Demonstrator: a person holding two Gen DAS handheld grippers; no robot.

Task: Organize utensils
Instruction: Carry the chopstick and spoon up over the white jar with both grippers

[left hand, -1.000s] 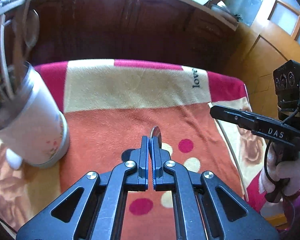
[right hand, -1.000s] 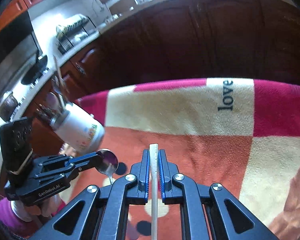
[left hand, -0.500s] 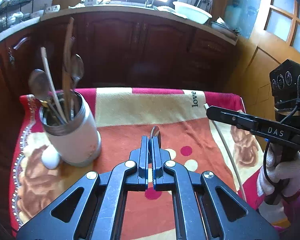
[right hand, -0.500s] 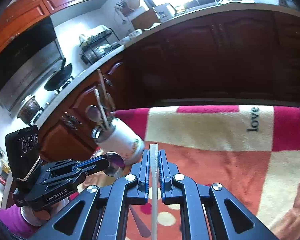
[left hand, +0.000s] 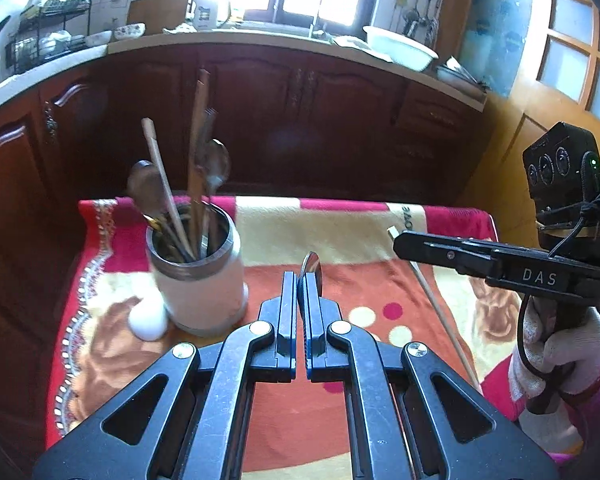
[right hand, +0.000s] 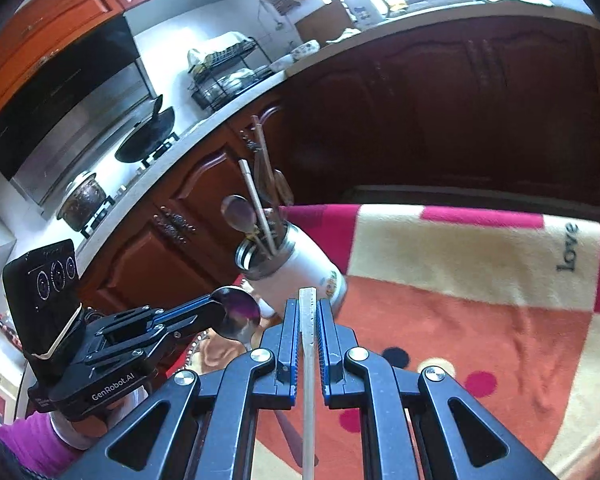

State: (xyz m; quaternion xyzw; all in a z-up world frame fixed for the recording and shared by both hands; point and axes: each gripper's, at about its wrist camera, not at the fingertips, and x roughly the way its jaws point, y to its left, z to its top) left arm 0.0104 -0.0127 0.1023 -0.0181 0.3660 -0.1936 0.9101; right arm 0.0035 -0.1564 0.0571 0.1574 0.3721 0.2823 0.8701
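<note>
My left gripper [left hand: 299, 280] is shut on a metal spoon [left hand: 311, 267], bowl forward, held above the blanket to the right of the utensil holder [left hand: 198, 280]. The white holder with a steel rim stands upright and holds several spoons and chopsticks. In the right wrist view the left gripper [right hand: 216, 306] and its spoon [right hand: 238, 317] hang left of the holder [right hand: 296, 270]. My right gripper [right hand: 308, 308] is shut on a pale chopstick [right hand: 309, 380]. It also shows in the left wrist view [left hand: 398, 242], with the chopstick [left hand: 440, 312] slanting down behind it.
A white egg-shaped object [left hand: 148, 318] lies against the holder's left side. The red, cream and orange blanket [left hand: 340, 224] covers the table. Dark wood cabinets [left hand: 300, 120] stand behind the far edge, with a kitchen counter above them.
Both grippers have risen and pulled back from the blanket, still holding the spoon and the chopstick. The holder now sits farther off and lower in both views.
</note>
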